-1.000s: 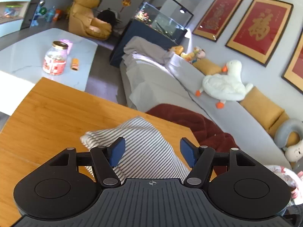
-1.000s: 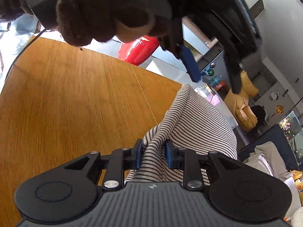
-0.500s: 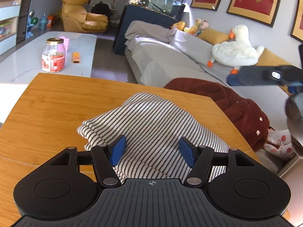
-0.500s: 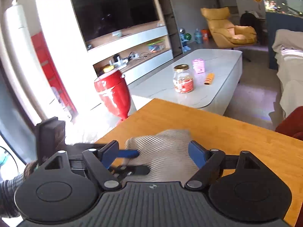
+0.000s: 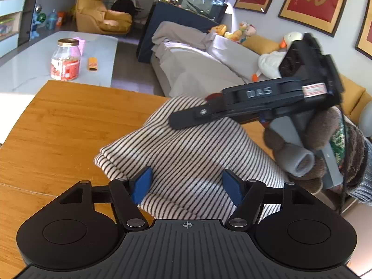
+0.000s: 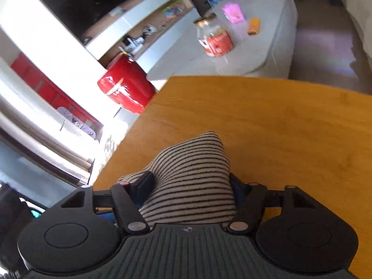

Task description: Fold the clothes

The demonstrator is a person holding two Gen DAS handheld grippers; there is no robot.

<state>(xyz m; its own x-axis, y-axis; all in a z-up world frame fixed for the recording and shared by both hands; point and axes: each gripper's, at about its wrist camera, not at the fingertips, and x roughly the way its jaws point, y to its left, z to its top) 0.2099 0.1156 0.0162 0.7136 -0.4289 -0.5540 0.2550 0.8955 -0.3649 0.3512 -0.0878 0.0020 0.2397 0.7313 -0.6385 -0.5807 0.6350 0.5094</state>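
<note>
A folded black-and-white striped garment (image 5: 186, 148) lies on the wooden table (image 5: 58, 125). My left gripper (image 5: 187, 184) is open, its blue pads on either side of the garment's near edge, holding nothing. My right gripper (image 6: 189, 186) is open, with a fold of the striped garment (image 6: 193, 169) lying between its jaws. In the left wrist view the right gripper's body (image 5: 267, 100) hovers over the far right part of the garment, held by a hand in a brown fuzzy glove (image 5: 325, 139).
A white coffee table (image 5: 46, 60) with a glass jar (image 5: 66, 59) stands beyond the wooden table. A grey sofa (image 5: 209, 69) with plush toys runs along the right. A red vase (image 6: 126, 86) stands on the floor past the table's left edge.
My right gripper let go of the striped garment and opened, then swung around over its far right part. The garment settled flatter on the table. My left gripper stayed open.
</note>
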